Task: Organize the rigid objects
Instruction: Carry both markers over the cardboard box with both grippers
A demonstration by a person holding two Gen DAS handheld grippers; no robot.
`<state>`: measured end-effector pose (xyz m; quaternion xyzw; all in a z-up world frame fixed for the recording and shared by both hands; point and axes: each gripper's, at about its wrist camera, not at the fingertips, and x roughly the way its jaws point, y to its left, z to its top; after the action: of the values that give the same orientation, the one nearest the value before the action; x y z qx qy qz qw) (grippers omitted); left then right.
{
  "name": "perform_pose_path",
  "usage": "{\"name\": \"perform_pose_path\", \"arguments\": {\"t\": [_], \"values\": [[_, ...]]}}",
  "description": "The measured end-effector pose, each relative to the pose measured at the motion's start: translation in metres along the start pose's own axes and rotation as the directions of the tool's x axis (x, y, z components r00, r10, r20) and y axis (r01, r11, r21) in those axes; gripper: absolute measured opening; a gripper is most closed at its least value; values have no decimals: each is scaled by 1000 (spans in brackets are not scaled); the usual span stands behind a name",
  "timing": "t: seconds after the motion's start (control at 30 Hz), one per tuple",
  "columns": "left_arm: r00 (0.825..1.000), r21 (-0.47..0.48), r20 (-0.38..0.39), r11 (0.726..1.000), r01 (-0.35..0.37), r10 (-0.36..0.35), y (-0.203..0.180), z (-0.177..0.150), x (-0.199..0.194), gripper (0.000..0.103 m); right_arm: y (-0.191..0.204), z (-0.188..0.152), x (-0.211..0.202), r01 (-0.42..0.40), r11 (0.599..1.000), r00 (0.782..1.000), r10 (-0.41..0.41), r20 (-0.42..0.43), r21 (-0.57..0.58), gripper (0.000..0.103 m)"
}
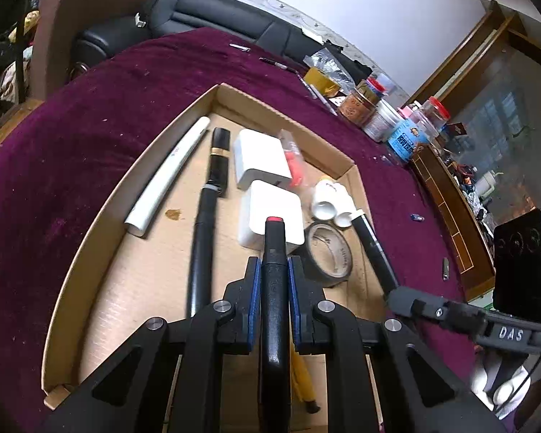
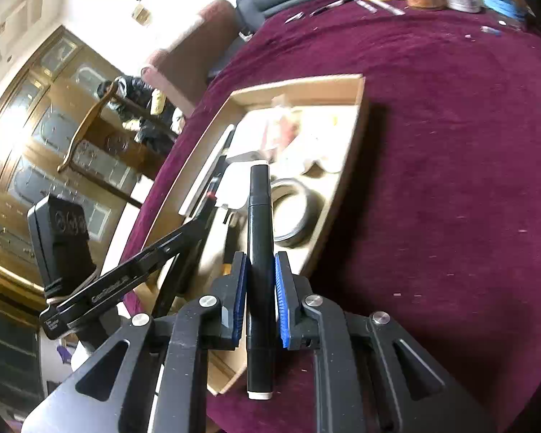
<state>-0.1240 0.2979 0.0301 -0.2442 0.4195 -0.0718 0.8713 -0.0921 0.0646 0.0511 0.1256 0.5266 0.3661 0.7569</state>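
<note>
1. My left gripper (image 1: 274, 278) is pinched on a red-tipped marker (image 1: 275, 252), held mid-barrel and pointing straight ahead over the box (image 1: 90, 238).
2. My right gripper (image 2: 259, 278) is clamped on a white-capped marker (image 2: 259, 223), also mid-barrel, above the box's near right edge.
3. I judge both markers light, stiff and smooth; a mid-barrel grip should stop them pivoting, though the round plastic could slip on the pads.
4. Just ahead of the left tips lies a charger (image 1: 270, 216); the tape roll (image 1: 328, 252) sits right of it.
5. Left of the tips, a long black rod (image 1: 205, 238).
6. Farther left, a white tube (image 1: 169, 173).
7. Beyond the box, jars (image 1: 378, 108) stand far right.
</note>
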Motion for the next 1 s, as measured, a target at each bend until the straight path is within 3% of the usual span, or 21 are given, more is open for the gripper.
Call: {"name": "perform_pose_path", "arguments": {"t": [0.37, 0.87, 0.93, 1.0], "values": [[1000, -55, -18, 998, -9, 8, 22, 1, 8, 12, 13, 0, 26, 4, 1000, 999, -6, -47, -30, 13], [1000, -43, 11, 999, 10, -10, 20, -2, -2, 12, 32, -3, 57, 49, 995, 995, -56, -86, -85, 13], [1000, -30, 18, 999, 15, -14, 17, -2, -5, 15, 33, -2, 57, 68, 993, 994, -76, -78, -96, 13], [999, -20, 30, 1000, 17, -17, 13, -1, -10, 29, 35, -1, 59, 84, 991, 993, -92, -74, -106, 13]]}}
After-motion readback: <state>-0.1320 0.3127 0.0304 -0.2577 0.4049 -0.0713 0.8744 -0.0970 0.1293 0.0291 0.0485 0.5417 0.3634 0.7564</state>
